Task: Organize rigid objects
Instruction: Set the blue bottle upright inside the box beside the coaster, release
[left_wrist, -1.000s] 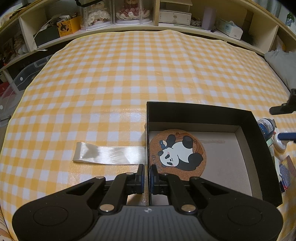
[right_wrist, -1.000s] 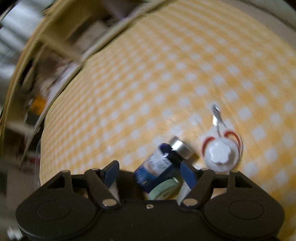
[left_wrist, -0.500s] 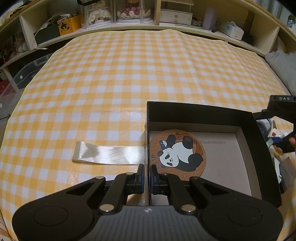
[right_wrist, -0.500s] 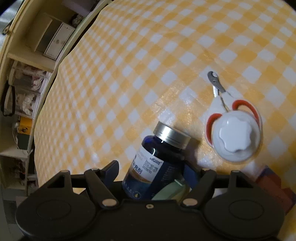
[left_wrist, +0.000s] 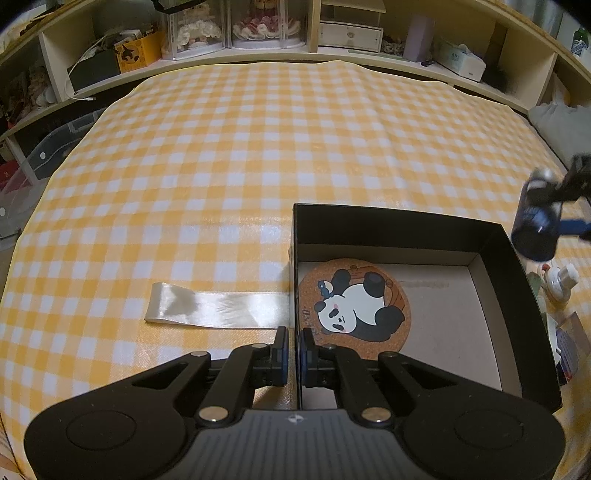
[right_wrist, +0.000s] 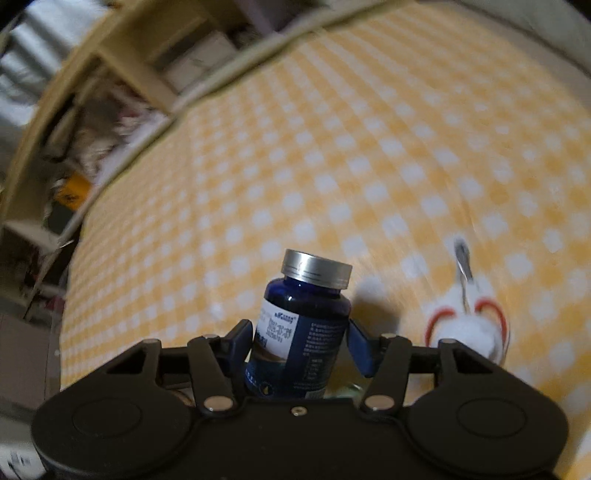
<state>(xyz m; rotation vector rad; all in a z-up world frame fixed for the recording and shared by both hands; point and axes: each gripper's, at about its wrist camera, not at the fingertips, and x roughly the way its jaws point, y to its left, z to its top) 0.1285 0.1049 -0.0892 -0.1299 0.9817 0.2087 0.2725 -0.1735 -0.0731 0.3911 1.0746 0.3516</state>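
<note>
The dark blue pill bottle with its silver cap sits between the right gripper's closing jaws, pads against its sides, held up off the yellow checked tablecloth just past the right wall of the black box. In that box lies a panda coaster. The left gripper pinches the box's left wall, jaws nearly together, beside a white ribbon.
</note>
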